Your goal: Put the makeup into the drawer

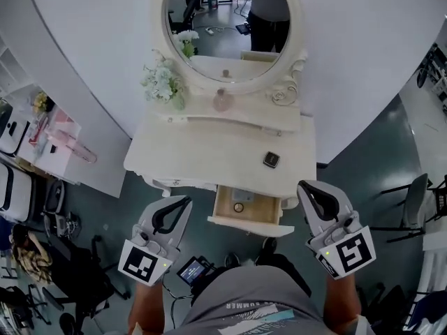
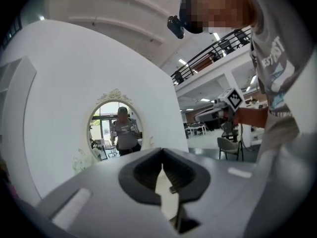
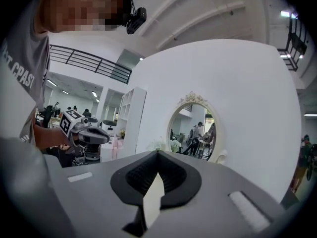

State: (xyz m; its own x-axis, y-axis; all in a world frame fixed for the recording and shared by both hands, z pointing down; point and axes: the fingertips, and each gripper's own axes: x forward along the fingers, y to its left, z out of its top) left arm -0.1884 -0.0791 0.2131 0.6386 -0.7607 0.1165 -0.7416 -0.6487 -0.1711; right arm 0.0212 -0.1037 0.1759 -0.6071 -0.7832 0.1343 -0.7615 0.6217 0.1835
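Observation:
A small dark makeup compact (image 1: 272, 160) lies on the right part of the white vanity table (image 1: 202, 152). Below the tabletop the drawer (image 1: 244, 223) stands pulled out, with a small round item (image 1: 239, 207) on its floor. My left gripper (image 1: 184, 203) hangs in front of the table, left of the drawer, shut with nothing in it. My right gripper (image 1: 306, 188) is held right of the drawer, also shut and empty. Each gripper view shows closed jaws, the left gripper (image 2: 162, 150) and the right gripper (image 3: 157, 153), pointing roughly level at the oval mirror (image 2: 117, 128).
A pink bottle (image 1: 222, 101) and white flowers (image 1: 164, 84) stand on the raised shelf under the mirror (image 1: 227, 19). Shelves and clutter (image 1: 42, 138) fill the left side, and a chair (image 1: 412, 201) stands at the right. A curved white wall backs the table.

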